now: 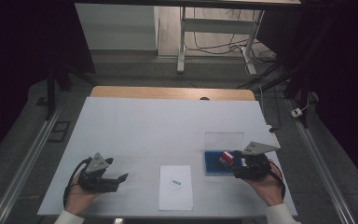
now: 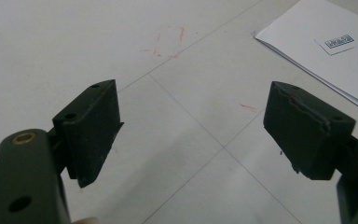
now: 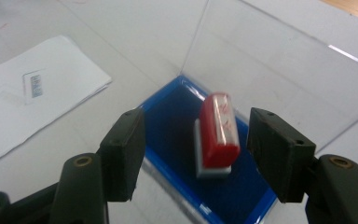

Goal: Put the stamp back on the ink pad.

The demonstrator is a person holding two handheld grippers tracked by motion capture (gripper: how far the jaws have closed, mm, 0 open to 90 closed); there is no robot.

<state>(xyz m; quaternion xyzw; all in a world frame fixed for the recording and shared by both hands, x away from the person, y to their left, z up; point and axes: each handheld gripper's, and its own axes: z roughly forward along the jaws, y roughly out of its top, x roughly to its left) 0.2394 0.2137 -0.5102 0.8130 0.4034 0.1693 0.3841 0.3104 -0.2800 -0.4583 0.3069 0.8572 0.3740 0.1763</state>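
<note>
Stamp [image 3: 218, 135] stands on the blue ink pad [image 3: 177, 126], between your right gripper [image 3: 196, 154]'s released jaws, presumably soaking ink. Your left gripper [image 2: 191, 126] waits spread above the desk [image 1: 135, 126], beside the paper [image 1: 175, 186].

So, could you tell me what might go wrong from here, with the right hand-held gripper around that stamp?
1. The red stamp stands tilted on the blue ink pad; the open right hand-held gripper may close unevenly and tip it.
2. The upright clear lid rises just behind the stamp, so a forward push could knock it.
3. An inked stamp could smear the white paper if carried low.
</note>
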